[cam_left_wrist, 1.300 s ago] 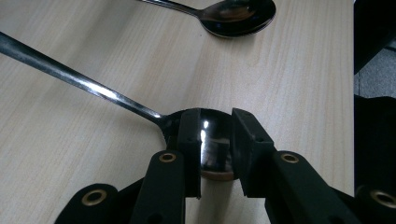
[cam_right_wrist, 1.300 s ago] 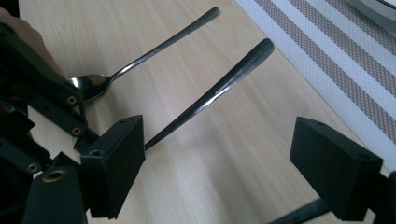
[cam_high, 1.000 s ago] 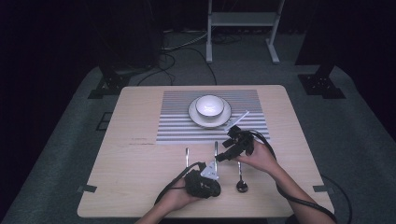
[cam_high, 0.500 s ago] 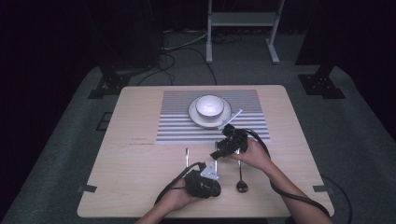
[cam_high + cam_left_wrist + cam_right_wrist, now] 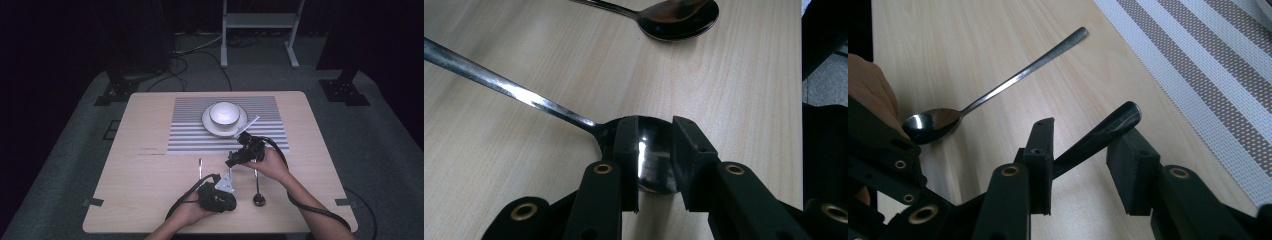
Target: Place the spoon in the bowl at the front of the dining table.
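From the high view, two spoons lie on the bare wood near the front edge of the table point(image 5: 150, 125), in its middle stretch. The left hand-held gripper point(image 5: 218, 196) sits low at the bowl end of the left spoon point(image 5: 200, 167), whose handle runs toward the striped mat point(image 5: 185, 130). The right hand-held gripper point(image 5: 239, 156) hovers over the handle end of the right spoon point(image 5: 257, 192), just in front of the mat. A bowl point(image 5: 224, 114) on a plate point(image 5: 210, 125) stands on the mat, toward the far edge.

In the left gripper view, the jaws stand partly spread, one on each side of the left spoon's bowl point(image 5: 651, 165). They look to be touching or nearly touching its rim, though I cannot tell whether they press it. The curved, polished bowl is a poor place to pinch: if the jaws close there, the spoon could squirt out or pivot and swing its handle across the wood.

In the right gripper view, the jaws are well spread, and the dark handle tip point(image 5: 1098, 134) of the right spoon lies between them, close to the left jaw and clear of the other. Closing off-centre like this could push the thin handle sideways, or catch only its very end so that the heavy bowl droops. The left spoon point(image 5: 998, 90) lies beyond.
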The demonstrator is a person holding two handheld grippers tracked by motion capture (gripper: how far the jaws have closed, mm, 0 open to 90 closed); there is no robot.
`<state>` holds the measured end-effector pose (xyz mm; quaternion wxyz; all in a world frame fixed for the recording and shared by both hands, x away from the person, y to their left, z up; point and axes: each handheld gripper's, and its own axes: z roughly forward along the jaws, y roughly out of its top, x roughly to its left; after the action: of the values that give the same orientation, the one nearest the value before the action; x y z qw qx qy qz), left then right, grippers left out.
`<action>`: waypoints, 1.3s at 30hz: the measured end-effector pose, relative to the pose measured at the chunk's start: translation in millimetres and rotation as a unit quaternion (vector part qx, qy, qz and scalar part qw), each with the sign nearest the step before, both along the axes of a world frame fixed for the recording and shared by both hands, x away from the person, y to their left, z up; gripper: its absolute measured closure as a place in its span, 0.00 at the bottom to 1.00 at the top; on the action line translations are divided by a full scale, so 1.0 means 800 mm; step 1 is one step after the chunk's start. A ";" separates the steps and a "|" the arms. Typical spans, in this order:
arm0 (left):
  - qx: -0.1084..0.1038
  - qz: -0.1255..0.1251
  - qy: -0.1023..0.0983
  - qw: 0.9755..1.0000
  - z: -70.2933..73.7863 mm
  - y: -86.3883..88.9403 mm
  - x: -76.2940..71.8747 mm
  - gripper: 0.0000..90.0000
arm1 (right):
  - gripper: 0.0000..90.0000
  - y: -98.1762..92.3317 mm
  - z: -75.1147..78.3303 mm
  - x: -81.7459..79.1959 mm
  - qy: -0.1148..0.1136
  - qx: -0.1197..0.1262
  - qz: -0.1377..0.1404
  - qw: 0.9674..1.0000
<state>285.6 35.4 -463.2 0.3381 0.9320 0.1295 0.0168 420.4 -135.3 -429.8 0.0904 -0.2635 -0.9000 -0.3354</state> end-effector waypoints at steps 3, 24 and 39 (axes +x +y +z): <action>-0.002 0.002 0.008 1.000 0.000 0.000 0.001 0.78 | 0.72 0.000 0.001 0.001 0.004 0.000 -0.002 1.000; -0.070 0.131 -0.022 0.989 0.055 0.108 0.032 0.51 | 0.97 0.008 0.052 0.004 0.026 0.039 0.006 0.999; -0.069 0.248 -0.031 0.966 0.050 0.189 0.068 0.27 | 0.98 0.022 0.102 0.023 -0.007 0.021 -0.004 1.000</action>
<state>339.6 186.9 -423.4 0.3907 0.8440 0.3473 0.1199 438.9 -117.5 -348.1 0.0882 -0.2624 -0.8925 -0.3562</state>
